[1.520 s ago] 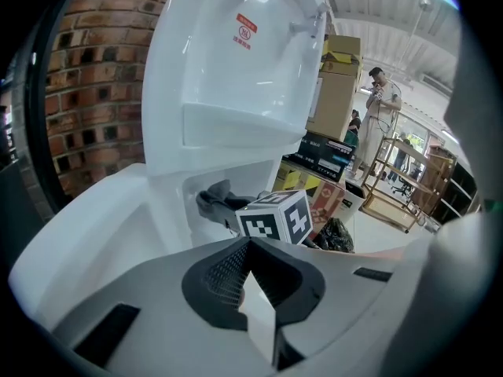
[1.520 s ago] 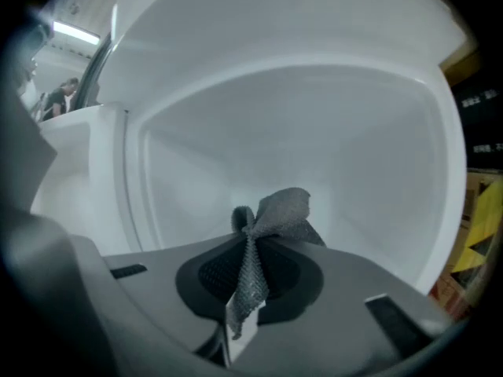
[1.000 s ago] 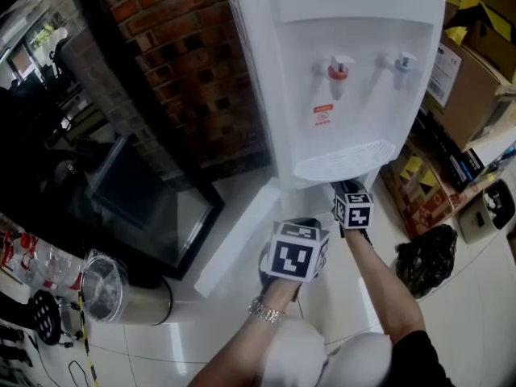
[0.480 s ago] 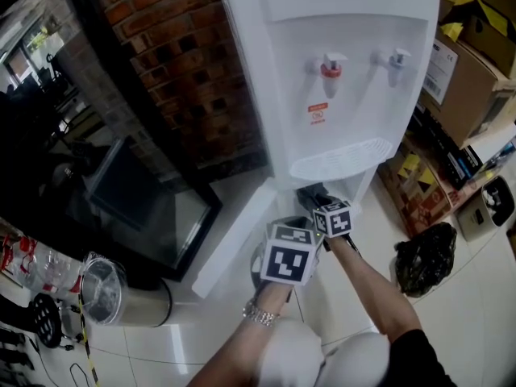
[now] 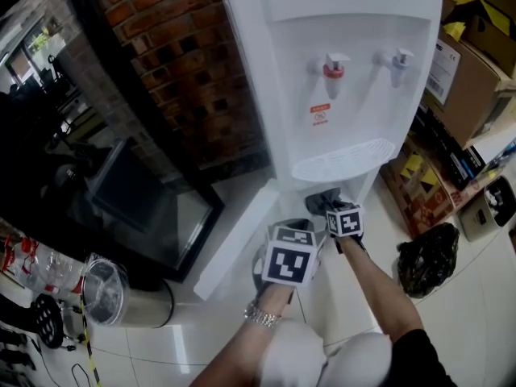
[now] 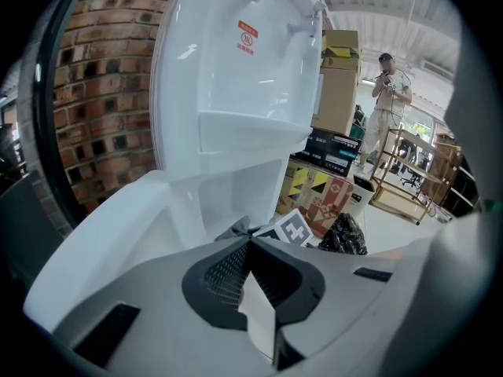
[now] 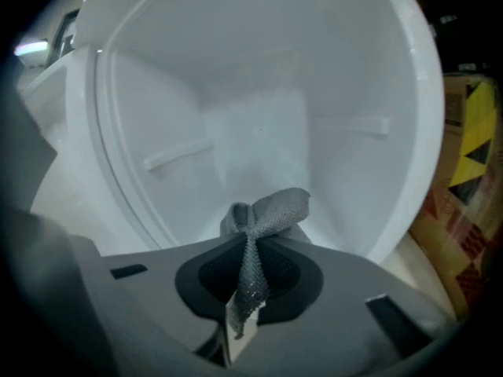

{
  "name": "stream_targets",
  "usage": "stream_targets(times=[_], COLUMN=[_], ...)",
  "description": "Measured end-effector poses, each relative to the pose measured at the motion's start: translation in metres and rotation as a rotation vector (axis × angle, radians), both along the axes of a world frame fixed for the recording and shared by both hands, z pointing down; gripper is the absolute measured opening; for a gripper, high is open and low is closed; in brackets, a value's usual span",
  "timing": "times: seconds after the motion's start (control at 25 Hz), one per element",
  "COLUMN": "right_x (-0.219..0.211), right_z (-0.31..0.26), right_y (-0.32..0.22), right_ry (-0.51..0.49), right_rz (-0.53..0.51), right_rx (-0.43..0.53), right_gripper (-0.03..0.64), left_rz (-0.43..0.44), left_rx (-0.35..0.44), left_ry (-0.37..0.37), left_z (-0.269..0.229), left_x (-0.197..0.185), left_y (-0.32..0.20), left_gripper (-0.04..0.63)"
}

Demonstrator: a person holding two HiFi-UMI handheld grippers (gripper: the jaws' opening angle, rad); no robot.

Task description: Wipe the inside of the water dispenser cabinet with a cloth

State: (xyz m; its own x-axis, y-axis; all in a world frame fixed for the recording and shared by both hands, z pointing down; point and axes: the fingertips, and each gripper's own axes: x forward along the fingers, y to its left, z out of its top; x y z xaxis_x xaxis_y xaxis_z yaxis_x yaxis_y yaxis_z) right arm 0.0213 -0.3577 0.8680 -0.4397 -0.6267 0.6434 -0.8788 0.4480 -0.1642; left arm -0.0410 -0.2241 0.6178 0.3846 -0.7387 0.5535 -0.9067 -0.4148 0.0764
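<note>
Here, the right gripper has its fingers pressed together on a grey mesh cloth. They pinch a narrow strip of it, and a bunched fold stands out past the fingertips. The cloth is held at the mouth of the white cabinet below the water dispenser, in front of the back wall. Whether it touches the inside cannot be told. The left gripper sits just beside the right one, nearer the person. Its fingers are closed together with nothing between them. The cabinet door stands open at the left.
</note>
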Motion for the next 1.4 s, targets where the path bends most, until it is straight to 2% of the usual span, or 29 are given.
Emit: stream_targets(times=[0.16,0.28,0.36,0.56,0.64,0.76,0.84,1.0,1.08,1.16,1.28,1.4], right_x=[0.056,0.058,0.033,-0.051,-0.077,-0.08,-0.059,0.016,0.048,0.066,0.061,0.025], right_z=[-0.002,-0.025,-0.047,-0.068,-0.061,-0.032,-0.023,-0.004,-0.009,-0.017,-0.033,-0.058], right_y=[-0.011,-0.012,-0.009,0.01,0.021,0.028,0.02,0.0,-0.008,-0.012,-0.012,-0.01], right_ry=[0.008,-0.081,-0.129,-0.121,-0.12,-0.055,-0.022,0.031,0.04,0.056,0.025,-0.066], right_rz=[0.153,0.194,0.145,-0.079,-0.157,-0.194,-0.16,0.007,0.091,0.133,0.133,0.073], right_rx=[-0.018,0.001,0.041,0.133,0.128,0.092,0.081,0.036,0.048,0.072,0.101,0.135], right_gripper=[0.021,0.021,0.021,0.021,0.021,0.021,0.021,0.021,0.021,0.021,0.021,0.021], left_rz=[0.003,0.009,0.014,0.011,0.007,0.005,0.003,0.002,0.006,0.009,0.009,0.005], left_rx=[-0.002,-0.001,-0.001,-0.005,-0.005,-0.005,-0.005,-0.007,-0.01,-0.013,-0.016,-0.014], left_ry=[0.008,0.014,0.012,0.009,0.008,0.006,0.009,0.02,0.031,0.036,0.036,0.033], left_z=[0.0,-0.001,-0.001,0.001,0.0,0.0,0.0,0.0,0.001,0.002,0.003,0.003], left_x=[0.004,0.006,0.007,0.004,0.002,-0.001,-0.002,-0.001,0.002,0.005,0.006,0.004], left_y=[0.0,0.0,0.0,0.0,0.001,0.002,0.002,0.001,0.001,0.0,0.0,-0.001], left_gripper=[0.002,0.002,0.002,0.002,0.002,0.002,0.002,0.002,0.002,0.002,0.002,0.002])
